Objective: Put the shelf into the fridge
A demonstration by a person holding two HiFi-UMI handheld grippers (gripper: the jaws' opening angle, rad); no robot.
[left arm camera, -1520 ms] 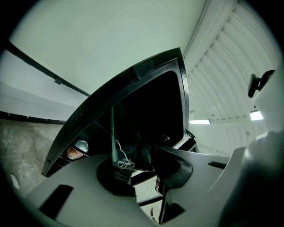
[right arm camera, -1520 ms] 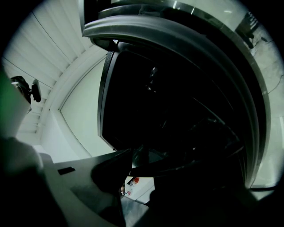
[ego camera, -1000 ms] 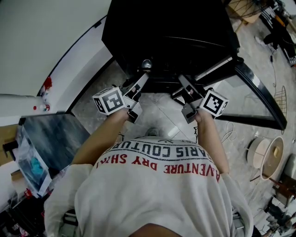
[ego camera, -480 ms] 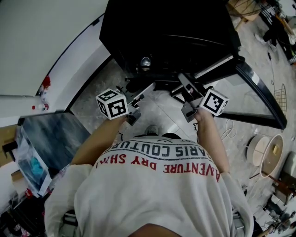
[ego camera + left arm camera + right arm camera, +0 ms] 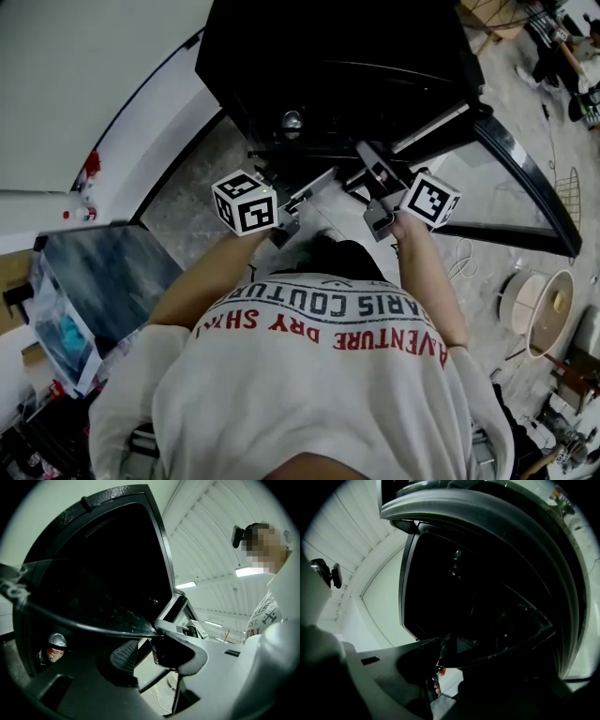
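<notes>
The black fridge (image 5: 337, 56) stands open in front of me, its inside dark. The glass shelf (image 5: 328, 155) lies level in its mouth, front edge toward me. In the left gripper view the shelf (image 5: 84, 616) passes between the jaws of my left gripper (image 5: 143, 641); the ribbed pad (image 5: 124, 656) stands clear below it, so this gripper is open. In the head view my left gripper (image 5: 305, 183) is at the shelf's left front corner. My right gripper (image 5: 367, 169) is at the right front corner, and its jaws are shut on the shelf's edge (image 5: 506, 634).
A drink can (image 5: 292, 120) stands inside the fridge at the back. The fridge door (image 5: 525, 197) hangs open to the right. There is a white wall on the left, a grey panel (image 5: 112, 281) on the floor at left, and a cable (image 5: 461, 272) and a round fan (image 5: 539, 314) at right.
My left gripper has shifted right and toward the fridge, and its jaws have come apart off the shelf. The right gripper has edged forward, still on the shelf.
</notes>
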